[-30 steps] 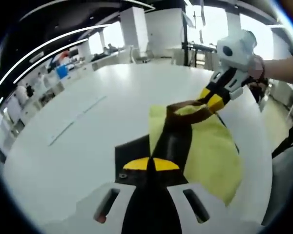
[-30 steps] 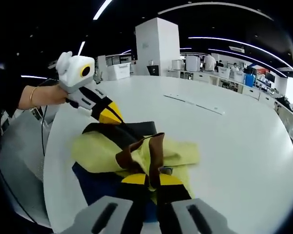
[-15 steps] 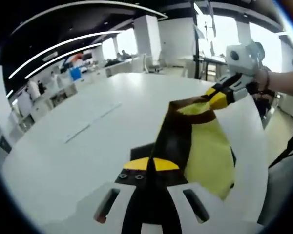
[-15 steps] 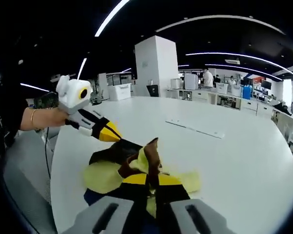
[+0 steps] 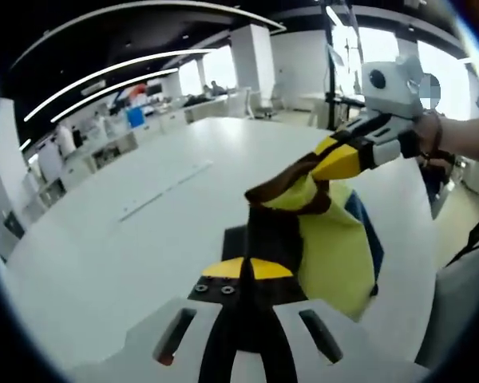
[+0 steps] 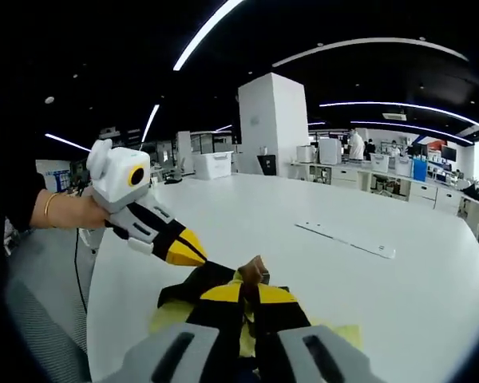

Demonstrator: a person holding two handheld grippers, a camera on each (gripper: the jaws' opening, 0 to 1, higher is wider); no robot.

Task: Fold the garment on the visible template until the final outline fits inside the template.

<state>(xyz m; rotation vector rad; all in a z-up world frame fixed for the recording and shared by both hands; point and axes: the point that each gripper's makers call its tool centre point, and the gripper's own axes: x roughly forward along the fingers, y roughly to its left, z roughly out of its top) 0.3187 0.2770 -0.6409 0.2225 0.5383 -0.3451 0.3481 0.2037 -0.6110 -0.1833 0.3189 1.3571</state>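
White table point(image 5: 128, 239) below — each hand-held gripper, left point(image 5: 247, 270) and right point(image 6: 248, 294), pinches the yellow-and-black garment point(image 5: 327, 239).

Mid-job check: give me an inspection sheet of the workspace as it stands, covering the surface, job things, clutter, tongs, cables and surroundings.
Surface: white table, bare around the cloth.
Job's things: yellow garment with brown-black trim, lifted off the table by both tongs; a blue sheet shows beneath it, possibly the template.
Clutter: a thin strip lying flat farther out on the table.
Tongs: left tongs shut on the dark trim; right tongs shut on the garment's edge, raised beside the left tongs.
Cables: a dark cable hanging below the hand holding the left tongs.
Surroundings: open office with a white pillar, desks and people in the distance.
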